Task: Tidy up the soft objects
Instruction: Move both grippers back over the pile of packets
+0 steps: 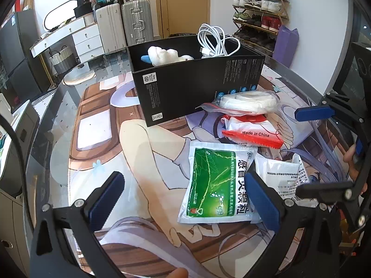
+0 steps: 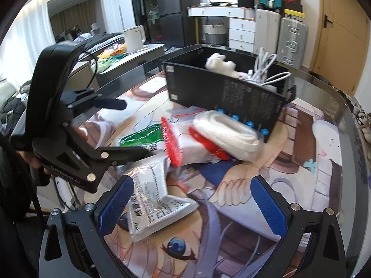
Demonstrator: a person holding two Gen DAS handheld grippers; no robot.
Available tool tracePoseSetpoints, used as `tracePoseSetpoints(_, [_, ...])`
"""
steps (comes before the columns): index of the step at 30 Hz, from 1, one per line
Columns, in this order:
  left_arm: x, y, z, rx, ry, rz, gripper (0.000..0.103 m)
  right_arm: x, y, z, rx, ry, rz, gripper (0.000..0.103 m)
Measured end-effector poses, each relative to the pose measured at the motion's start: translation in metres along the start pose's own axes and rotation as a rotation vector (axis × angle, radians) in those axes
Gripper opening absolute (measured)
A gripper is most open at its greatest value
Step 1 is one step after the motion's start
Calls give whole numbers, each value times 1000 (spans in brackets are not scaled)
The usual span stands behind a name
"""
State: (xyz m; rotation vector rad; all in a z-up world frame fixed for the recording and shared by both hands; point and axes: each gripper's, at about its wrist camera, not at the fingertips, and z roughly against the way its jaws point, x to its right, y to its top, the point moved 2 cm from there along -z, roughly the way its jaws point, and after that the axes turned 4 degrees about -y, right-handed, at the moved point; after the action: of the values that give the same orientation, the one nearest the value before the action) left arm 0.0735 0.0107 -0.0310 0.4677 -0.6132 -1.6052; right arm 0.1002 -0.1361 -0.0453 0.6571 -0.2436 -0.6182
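A black box (image 1: 185, 85) stands on the printed mat (image 1: 97, 125) and holds a white plush toy (image 1: 167, 54) and a coiled white cable (image 1: 214, 40). In front of it lie a clear bag of white soft material (image 1: 249, 102), a red-and-white packet (image 1: 251, 131), a green packet (image 1: 212, 183) and a white printed packet (image 1: 284, 173). My left gripper (image 1: 185, 199) is open low over the mat, its right finger beside the green packet. My right gripper (image 2: 192, 208) is open, with the white printed packet (image 2: 150, 192) by its left finger. The black box (image 2: 227, 90) sits beyond.
The mat covers a glass table (image 2: 336, 106) with a curved edge. Behind it stand suitcases (image 1: 136, 20), white drawers (image 1: 87, 39) and a shoe rack (image 1: 259, 11). A purple bag (image 1: 286, 46) sits at the far right, a white kettle (image 2: 134, 38) on a side counter.
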Motion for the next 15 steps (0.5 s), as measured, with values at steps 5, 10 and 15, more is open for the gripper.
tracePoseSetpoints(5, [-1, 1, 2, 9, -8, 4, 103, -10, -3, -5, -20, 32, 34, 102])
tracePoseSetpoints(10, [-3, 2, 4, 9, -10, 9, 103, -21, -4, -18, -50, 54, 59, 102])
tracePoseSetpoints(15, [-5, 3, 5, 10, -10, 14, 103, -28, -4, -29, -72, 42, 78, 102])
